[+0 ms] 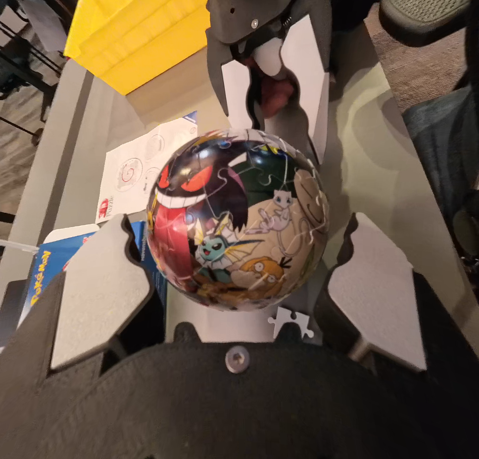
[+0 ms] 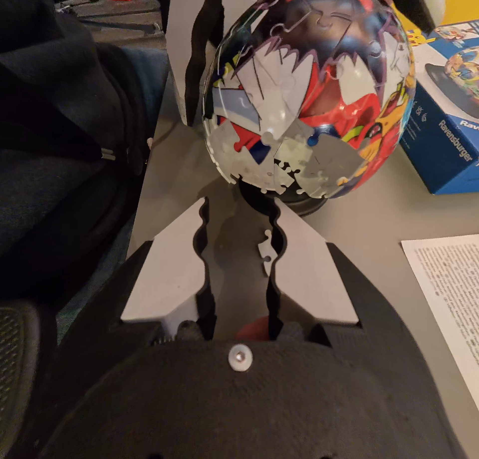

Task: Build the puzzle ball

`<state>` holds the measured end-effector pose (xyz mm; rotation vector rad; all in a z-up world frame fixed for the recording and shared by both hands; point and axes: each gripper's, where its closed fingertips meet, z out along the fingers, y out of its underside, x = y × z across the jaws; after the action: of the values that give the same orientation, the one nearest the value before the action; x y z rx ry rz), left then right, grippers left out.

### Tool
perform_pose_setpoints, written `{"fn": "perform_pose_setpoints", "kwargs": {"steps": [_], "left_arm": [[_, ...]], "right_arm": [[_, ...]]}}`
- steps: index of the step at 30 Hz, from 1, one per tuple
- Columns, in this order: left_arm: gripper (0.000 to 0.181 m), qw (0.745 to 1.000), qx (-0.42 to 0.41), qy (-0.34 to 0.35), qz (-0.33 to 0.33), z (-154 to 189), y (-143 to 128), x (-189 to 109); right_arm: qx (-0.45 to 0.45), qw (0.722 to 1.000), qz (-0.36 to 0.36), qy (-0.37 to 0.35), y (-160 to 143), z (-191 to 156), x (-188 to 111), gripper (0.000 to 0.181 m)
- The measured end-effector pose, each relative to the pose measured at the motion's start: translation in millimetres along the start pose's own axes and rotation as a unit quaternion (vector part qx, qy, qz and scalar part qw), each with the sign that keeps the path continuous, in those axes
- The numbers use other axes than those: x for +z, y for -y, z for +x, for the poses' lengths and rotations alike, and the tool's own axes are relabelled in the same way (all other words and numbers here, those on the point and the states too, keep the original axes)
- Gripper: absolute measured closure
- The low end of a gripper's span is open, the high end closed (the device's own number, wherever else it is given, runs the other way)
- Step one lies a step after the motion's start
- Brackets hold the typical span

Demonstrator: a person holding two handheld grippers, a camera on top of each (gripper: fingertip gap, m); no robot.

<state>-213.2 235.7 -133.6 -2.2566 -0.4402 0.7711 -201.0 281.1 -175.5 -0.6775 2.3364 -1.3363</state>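
Observation:
The puzzle ball [image 1: 237, 221], printed with colourful cartoon creatures, stands on a grey table. In the right wrist view the ball [image 2: 308, 89] rests on a black stand [image 2: 303, 204], and its lower side shows white and grey pieces with a jagged open edge. My left gripper [image 1: 241, 217] is wide open, one finger on each side of the ball, neither touching it. My right gripper [image 2: 239, 203] is open and low in front of the ball; it also shows beyond the ball [image 1: 285, 135]. A white loose piece [image 2: 265, 252] shows beside its right finger. Another white loose piece [image 1: 290, 322] lies on the table.
A yellow bin [image 1: 134, 32] stands at the back. An instruction sheet [image 1: 145, 171] and a blue puzzle box [image 1: 51, 265] lie left of the ball; the box [image 2: 445, 135] and a printed sheet [image 2: 445, 304] show right. A person's dark clothing [image 2: 64, 135] borders the table edge. Between my right fingertips and the white loose piece [image 2: 265, 252] there is roughly 4 centimetres.

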Motion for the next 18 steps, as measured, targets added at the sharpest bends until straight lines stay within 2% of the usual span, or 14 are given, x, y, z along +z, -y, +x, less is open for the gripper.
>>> {"fn": "perform_pose_setpoints", "kwargs": {"steps": [4, 10, 18], "left_arm": [[0.035, 0.997, -0.026, -0.066, -0.006, 3.0, -2.1, 6.1], [0.035, 0.990, -0.057, -0.127, -0.003, 3.1, -7.1, 10.8], [0.037, 0.990, -0.053, -0.129, 0.002, 1.7, -10.0, 11.5]], "right_arm": [[0.000, 1.000, 0.017, 0.005, 4.4, -1.9, -3.4, 0.140], [0.004, 1.000, 0.023, 0.012, 5.4, -2.9, -5.1, 0.143], [0.008, 0.999, 0.035, 0.015, 8.1, -2.6, -7.8, 0.143]]}}
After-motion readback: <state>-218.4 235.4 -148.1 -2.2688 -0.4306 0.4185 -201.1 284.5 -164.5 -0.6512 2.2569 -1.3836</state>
